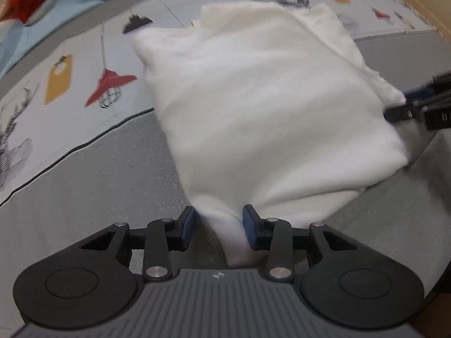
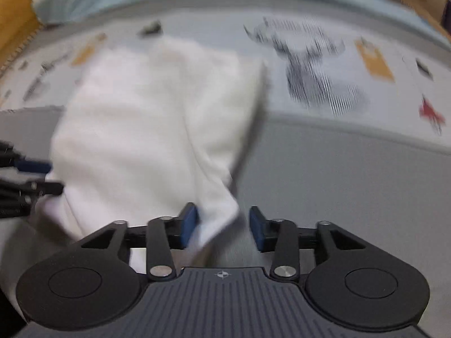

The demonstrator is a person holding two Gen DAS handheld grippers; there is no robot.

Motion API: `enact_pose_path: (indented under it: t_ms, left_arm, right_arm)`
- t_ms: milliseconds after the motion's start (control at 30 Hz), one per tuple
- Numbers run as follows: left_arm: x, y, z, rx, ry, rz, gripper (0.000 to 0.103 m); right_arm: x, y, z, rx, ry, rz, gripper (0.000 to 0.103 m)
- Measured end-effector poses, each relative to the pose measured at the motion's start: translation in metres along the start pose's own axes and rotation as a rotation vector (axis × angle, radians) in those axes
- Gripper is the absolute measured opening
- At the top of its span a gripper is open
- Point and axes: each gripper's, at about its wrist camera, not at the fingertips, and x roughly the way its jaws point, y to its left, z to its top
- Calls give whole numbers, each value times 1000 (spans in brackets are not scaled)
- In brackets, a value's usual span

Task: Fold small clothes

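Left gripper (image 1: 218, 226): spread, straddling near corner of the white garment (image 1: 253, 98).
Right gripper (image 2: 222, 226): likewise spread.
Advice: clamping both corners evenly before folding.

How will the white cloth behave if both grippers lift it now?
The white cloth is probably floppy: its corners droop between the open fingers of the left gripper and right gripper. Likely light. Its folded layers may slide apart.

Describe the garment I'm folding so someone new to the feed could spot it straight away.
Start from the printed bedspread with its lamp and deer drawings. The white garment lies folded across it and onto the plain grey area nearer the cameras. Its near corners sit between the open fingers of the left gripper and right gripper. It is the only plain white item.
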Motion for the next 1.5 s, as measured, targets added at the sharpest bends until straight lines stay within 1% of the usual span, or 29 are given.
enact_pose_path:
  t_ms: [33,100,200,233,267,333,367,400,433,500,533,567,633,733,800,833,900,1000,1067,1167,1233,1267,1367,1433,1500]
  left_arm:
    - [-8,1,0,-24,-1,2,42]
    - [-32,3,-5,-84,-49,14,43]
    - [-72,2,-17,-154,-126,46,51]
    - [-90,-1,-23,-178,-163,53,60]
    - [-104,-2,-28,-199,-202,62,71]
    - [-136,-10,-40,-234,-284,103,80]
    - [-150,-14,-46,-243,-324,115,80]
    - [-163,-17,-53,-254,-359,123,80]
    - [-177,-23,-62,-273,-393,130,81]
    - [-195,-36,-73,-314,-443,143,83]
    - [-201,-42,-80,-331,-459,146,83]
    - [-204,-49,-88,-335,-470,141,83]
    - [-205,-63,-100,-322,-459,129,83]
    - [-198,-69,-109,-374,-403,102,83]
    - [-192,-71,-109,-373,-385,114,83]
    - [-191,-71,-109,-367,-385,127,83]
    - [-187,-70,-106,-374,-379,128,83]
    - [-183,-64,-103,-422,-362,90,83]
    - [-181,-63,-102,-433,-362,84,83]
    - [-176,-62,-103,-425,-363,84,83]
    - [-173,-59,-101,-453,-344,72,83]
    - [-172,-58,-101,-464,-348,60,83]
    - [-171,-58,-98,-458,-351,81,83]
    - [-169,-58,-97,-453,-342,71,83]
    - [-167,-57,-97,-455,-336,65,83]
  right_arm:
    - [-3,-2,-5,12,8,-8,44]
    - [-16,-2,-11,-1,0,-46,44]
    - [-52,1,-22,-16,-64,-113,44]
    - [-69,1,-25,-1,-110,-115,44]
    - [-89,-1,-31,20,-164,-106,44]
    - [-128,0,-41,65,-293,-81,48]
    - [-147,1,-49,78,-357,-72,52]
    - [-165,3,-58,83,-419,-70,53]
    - [-181,7,-69,81,-483,-78,57]
    - [-208,15,-95,100,-601,-125,68]
    - [-218,18,-102,133,-631,-138,70]
    - [-227,22,-109,153,-654,-131,71]
    - [-238,31,-123,165,-689,-131,75]
    - [-237,44,-137,155,-687,-133,78]
    - [-233,53,-140,138,-667,-114,80]
    - [-231,56,-142,126,-649,-106,80]
    - [-223,62,-140,100,-612,-102,80]
    - [-213,67,-136,103,-559,-86,80]
    - [-210,70,-135,120,-532,-67,80]
    - [-206,76,-133,106,-511,-47,81]
    - [-201,80,-134,80,-497,-42,81]
    - [-199,79,-135,70,-493,-42,81]
    - [-189,80,-135,68,-455,-46,81]
    - [-188,82,-135,58,-462,-33,81]
    - [-186,84,-134,51,-457,-39,81]
